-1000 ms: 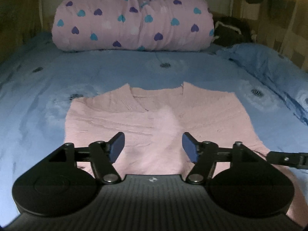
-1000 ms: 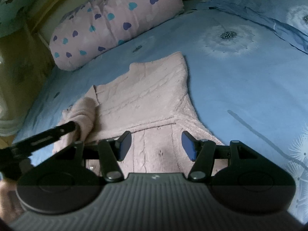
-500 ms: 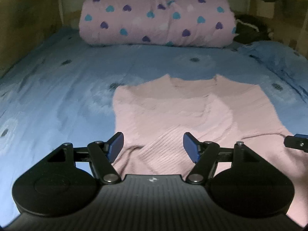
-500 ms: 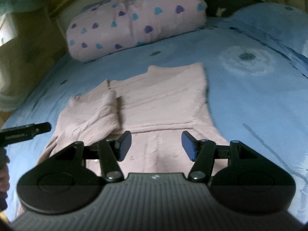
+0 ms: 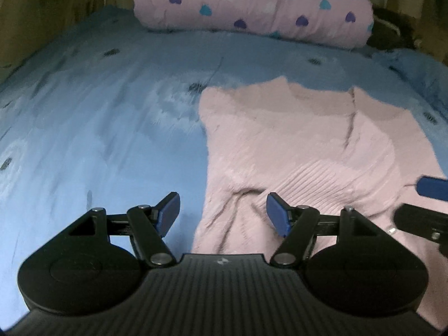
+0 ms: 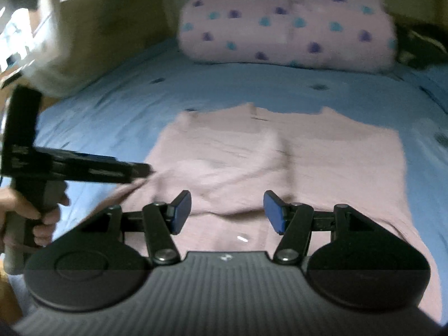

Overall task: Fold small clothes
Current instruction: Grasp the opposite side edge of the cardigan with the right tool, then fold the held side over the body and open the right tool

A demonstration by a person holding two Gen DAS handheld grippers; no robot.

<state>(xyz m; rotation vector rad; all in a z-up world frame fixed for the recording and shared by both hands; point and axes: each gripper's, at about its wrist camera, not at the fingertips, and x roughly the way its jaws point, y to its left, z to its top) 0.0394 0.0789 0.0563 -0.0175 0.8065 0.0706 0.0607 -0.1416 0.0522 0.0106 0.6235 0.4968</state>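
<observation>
Pink knit, the sweater point(image 5: 308, 145) lies flat on the blue sheet point(image 5: 98, 128), neckline toward the heart-print pillow point(image 5: 252, 2), both sleeves folded in over its front. The left gripper point(image 5: 222, 212) hovers over the sweater's left hem edge, fingers spread, grasping nothing. The right gripper point(image 6: 227, 211) hangs above the sweater's hem, likewise spread and empty.

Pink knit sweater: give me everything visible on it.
The pale pink ribbed-knit sweater lies flat on the blue patterned bedsheet, V-neck toward the heart-print pink bolster. Both sleeves look folded in over the chest, and the hem nearest the cameras is wrinkled. Neither open tongs, left nor right, grips it.
</observation>
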